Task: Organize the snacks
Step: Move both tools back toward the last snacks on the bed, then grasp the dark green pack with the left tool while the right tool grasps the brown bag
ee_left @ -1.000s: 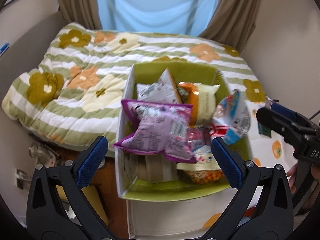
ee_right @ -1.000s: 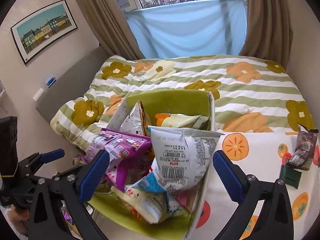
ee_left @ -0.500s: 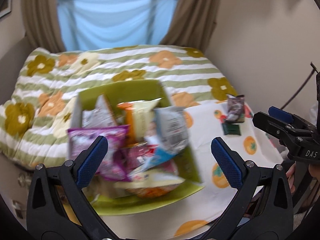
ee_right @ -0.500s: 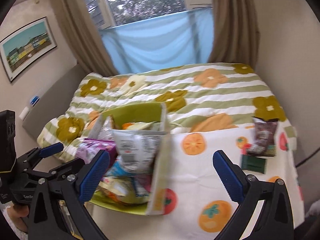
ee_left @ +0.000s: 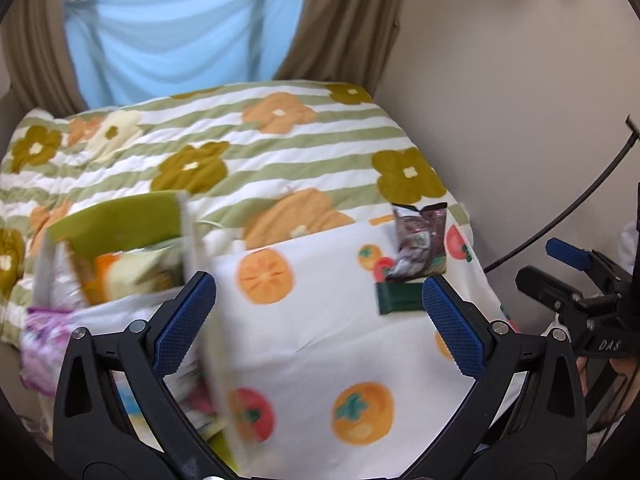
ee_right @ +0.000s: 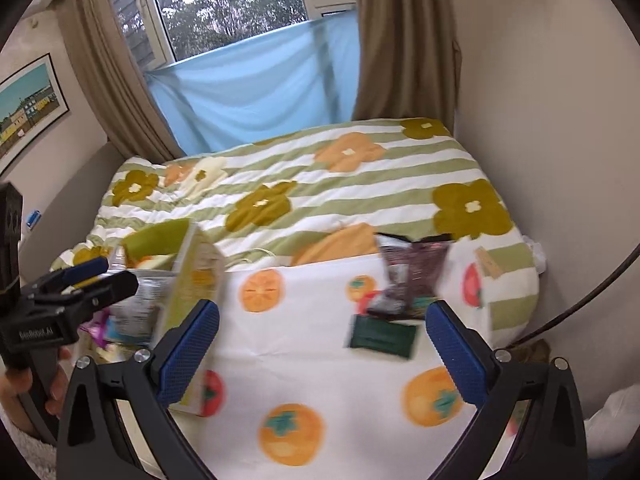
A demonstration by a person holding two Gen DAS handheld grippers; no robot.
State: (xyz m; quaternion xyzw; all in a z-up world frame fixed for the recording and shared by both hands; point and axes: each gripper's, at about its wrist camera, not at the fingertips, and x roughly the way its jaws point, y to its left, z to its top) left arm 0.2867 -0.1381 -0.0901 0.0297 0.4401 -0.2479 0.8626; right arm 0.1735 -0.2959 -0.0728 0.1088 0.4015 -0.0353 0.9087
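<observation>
A green box (ee_left: 116, 220) full of snack bags stands at the left of the fruit-print cloth (ee_left: 320, 332); it also shows in the right wrist view (ee_right: 192, 264). A dark brown snack bag (ee_left: 420, 240) stands at the cloth's far right, with a dark green flat packet (ee_left: 400, 300) lying in front of it. Both show in the right wrist view: the bag (ee_right: 412, 276) and the packet (ee_right: 380, 336). My left gripper (ee_left: 320, 320) is open and empty above the cloth. My right gripper (ee_right: 324, 344) is open and empty, with the green packet just ahead between its fingers.
A bed with a green-striped flower quilt (ee_right: 320, 188) lies behind the cloth. A beige wall (ee_right: 540, 120) and a black cable (ee_left: 560, 220) are on the right. Curtains and a window (ee_right: 240, 8) are at the back.
Both grippers have swung right, away from the snack box toward the brown bag and green packet. The box has slid to the left edge of both views.
</observation>
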